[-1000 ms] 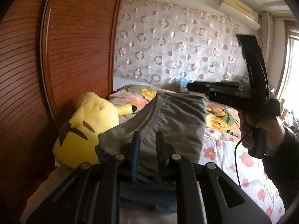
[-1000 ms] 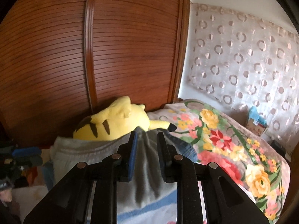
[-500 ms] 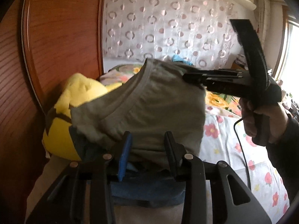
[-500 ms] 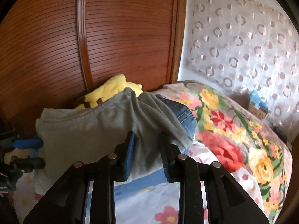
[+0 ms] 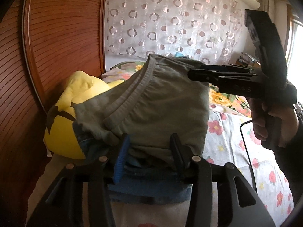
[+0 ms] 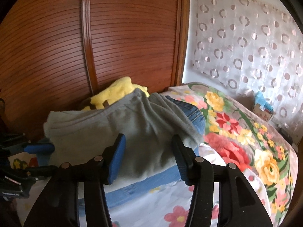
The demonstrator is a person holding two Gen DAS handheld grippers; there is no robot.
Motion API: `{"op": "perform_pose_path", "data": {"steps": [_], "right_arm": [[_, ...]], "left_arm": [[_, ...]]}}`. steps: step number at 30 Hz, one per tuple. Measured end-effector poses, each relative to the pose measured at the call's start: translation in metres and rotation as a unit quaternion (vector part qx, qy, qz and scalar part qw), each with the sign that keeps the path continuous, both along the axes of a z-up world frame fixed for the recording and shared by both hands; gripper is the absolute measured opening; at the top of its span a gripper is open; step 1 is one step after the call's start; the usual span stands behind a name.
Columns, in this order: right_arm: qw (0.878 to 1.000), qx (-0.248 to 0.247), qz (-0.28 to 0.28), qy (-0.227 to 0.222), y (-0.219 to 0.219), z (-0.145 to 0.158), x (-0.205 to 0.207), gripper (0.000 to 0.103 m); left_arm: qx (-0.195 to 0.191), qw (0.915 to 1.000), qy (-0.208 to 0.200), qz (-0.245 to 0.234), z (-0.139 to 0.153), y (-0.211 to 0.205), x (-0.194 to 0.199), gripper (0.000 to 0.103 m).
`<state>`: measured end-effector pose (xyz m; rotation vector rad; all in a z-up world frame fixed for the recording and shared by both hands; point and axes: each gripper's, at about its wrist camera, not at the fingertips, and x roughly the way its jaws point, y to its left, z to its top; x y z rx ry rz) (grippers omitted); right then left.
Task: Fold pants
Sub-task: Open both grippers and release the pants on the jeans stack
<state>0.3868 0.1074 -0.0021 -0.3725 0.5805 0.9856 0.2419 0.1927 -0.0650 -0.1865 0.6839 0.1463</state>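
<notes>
Resting on the folded jeans [image 6: 195, 113], the grey-green pants [image 5: 151, 102] lie bunched just in front of the yellow plush toy [image 5: 64, 132]. My left gripper [image 5: 147, 151] and right gripper [image 6: 148, 155] have just been opening; the pants' edge sits between each pair of parted jaws, no longer pinched.
</notes>
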Motion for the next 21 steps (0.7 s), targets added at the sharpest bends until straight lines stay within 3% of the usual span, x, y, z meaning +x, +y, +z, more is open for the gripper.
{"op": "perform_pose_path", "data": {"steps": [11, 21], "right_arm": [[1.0, 0.028, -0.003, -0.011, -0.028, 0.029, -0.061, 0.058], [0.998, 0.046, -0.03, -0.017, -0.066, 0.046, -0.103, 0.064]], "left_arm": [[0.009, 0.9994, -0.033, -0.007, 0.028, -0.008, -0.044, 0.053], [0.013, 0.9981, -0.053, -0.029, 0.047, -0.025, -0.075, 0.054]]}}
